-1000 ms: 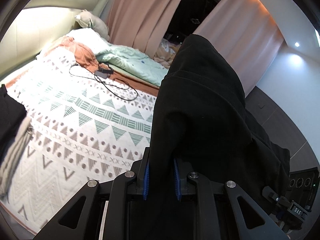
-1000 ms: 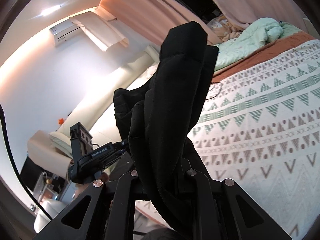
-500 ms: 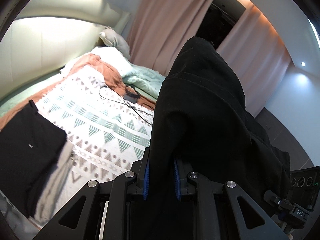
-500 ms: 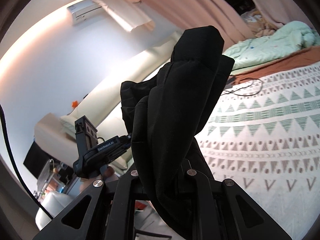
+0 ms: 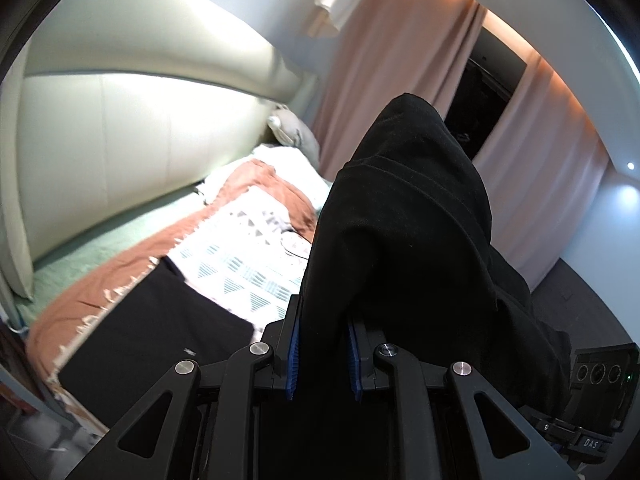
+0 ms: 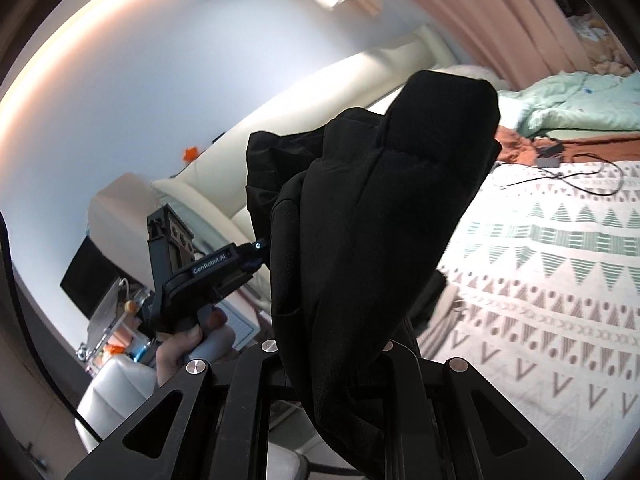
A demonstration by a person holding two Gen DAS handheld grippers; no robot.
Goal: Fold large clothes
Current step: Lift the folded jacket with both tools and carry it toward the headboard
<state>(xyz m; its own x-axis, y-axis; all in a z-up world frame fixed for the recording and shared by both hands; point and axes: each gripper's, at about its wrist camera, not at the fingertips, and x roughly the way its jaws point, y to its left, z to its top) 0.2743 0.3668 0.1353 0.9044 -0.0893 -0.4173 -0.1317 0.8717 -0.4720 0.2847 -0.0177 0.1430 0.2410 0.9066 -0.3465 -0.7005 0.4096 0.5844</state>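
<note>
A large black garment [image 5: 404, 240] hangs bunched between both grippers, held up in the air beside the bed. My left gripper [image 5: 323, 354] is shut on one part of it, the cloth rising between the blue pads [image 5: 292, 356]. My right gripper [image 6: 332, 364] is shut on another part of the same black garment [image 6: 376, 232]; its fingertips are hidden by the cloth. The left gripper also shows in the right wrist view [image 6: 208, 276], held in a hand, to the left of the garment.
A folded black garment [image 5: 160, 332] lies on the patterned bedspread [image 5: 240, 256] near the bed's edge, over a grey one [image 6: 444, 328]. A black cable and charger [image 6: 560, 168] lie further up the bed, near a mint duvet [image 6: 576, 100]. A padded headboard [image 5: 120, 152] and pink curtains [image 5: 376, 92] stand behind.
Both grippers have swung left toward the bed's head end, carrying the black garment. The folded black garment on the bed now lies close under the left gripper. Both grips are unchanged.
</note>
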